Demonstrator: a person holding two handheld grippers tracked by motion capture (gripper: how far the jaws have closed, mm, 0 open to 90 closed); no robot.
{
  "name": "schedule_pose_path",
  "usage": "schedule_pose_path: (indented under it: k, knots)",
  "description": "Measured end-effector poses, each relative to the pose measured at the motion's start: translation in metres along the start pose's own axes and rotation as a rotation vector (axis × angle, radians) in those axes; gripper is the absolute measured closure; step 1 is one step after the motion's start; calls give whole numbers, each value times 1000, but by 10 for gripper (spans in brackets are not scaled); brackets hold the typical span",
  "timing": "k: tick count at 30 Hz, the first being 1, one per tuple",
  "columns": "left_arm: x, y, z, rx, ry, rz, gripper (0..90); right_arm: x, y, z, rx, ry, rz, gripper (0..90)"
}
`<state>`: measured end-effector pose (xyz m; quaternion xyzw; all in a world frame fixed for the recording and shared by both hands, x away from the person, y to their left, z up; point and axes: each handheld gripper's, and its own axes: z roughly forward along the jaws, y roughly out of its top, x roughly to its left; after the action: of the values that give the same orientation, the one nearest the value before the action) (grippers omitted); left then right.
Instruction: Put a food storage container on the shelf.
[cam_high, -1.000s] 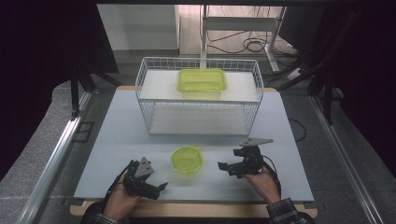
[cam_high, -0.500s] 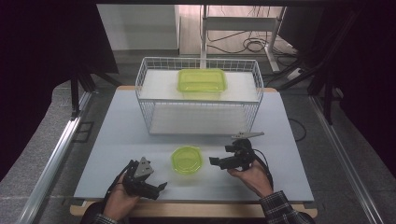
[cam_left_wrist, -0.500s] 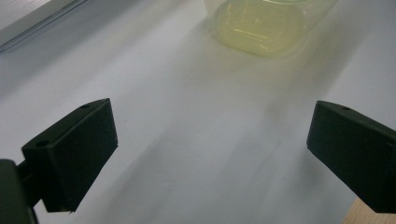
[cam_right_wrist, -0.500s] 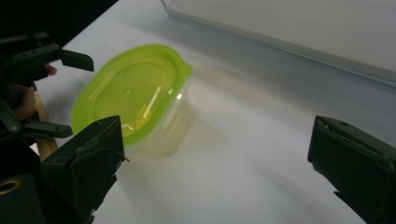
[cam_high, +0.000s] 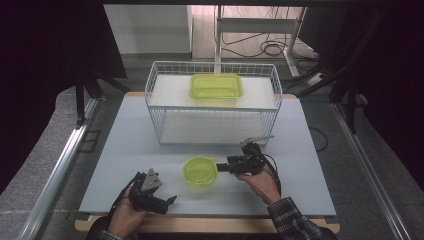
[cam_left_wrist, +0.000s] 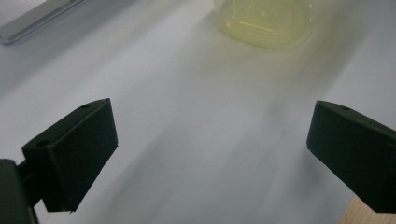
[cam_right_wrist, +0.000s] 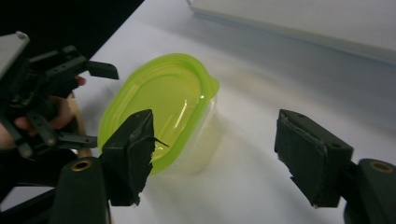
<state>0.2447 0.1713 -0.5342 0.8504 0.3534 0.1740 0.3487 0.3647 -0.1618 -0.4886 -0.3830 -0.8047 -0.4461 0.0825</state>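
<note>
Flanking the round tub (cam_high: 199, 170): wire basket (cam_high: 155, 107) behind, left gripper (cam_high: 171, 201) nearer.

In the high view, the wire basket (cam_high: 212, 107) walls off the upper middle of the counter (cam_high: 125, 145), with a rectangular green container (cam_high: 216, 86) on its raised floor. Bare counter runs wide along the left of the frame and along the right, past the basket's ends. At lower centre the round green container (cam_high: 199, 171) sits between the left claw (cam_high: 167, 202) and the right claw (cam_high: 222, 167), just beside the right one. The strip between basket and round container is open.
</note>
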Motion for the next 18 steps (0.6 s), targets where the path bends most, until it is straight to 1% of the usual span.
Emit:
schedule_pose_path:
  k: [1, 4, 10, 12, 16, 18]
  knots:
    - [0, 0, 0, 1, 0, 1, 19, -1, 1, 2, 7, 15, 15, 308]
    - [0, 0, 0, -2, -1, 1, 19, -2, 3, 9, 22, 43, 36, 344]
    - [0, 0, 0, -3, -3, 3, 19, -6, 7, 21, 56, 70, 84, 487]
    - [0, 0, 0, -2, -4, 4, 19, -8, 8, 25, 68, 87, 95, 524]
    - [-1, 0, 0, 1, -5, 10, 19, -12, 7, 30, 91, 128, 143, 639]
    - [-1, 0, 0, 2, -6, 12, 19, -15, 7, 31, 87, 160, 173, 713]
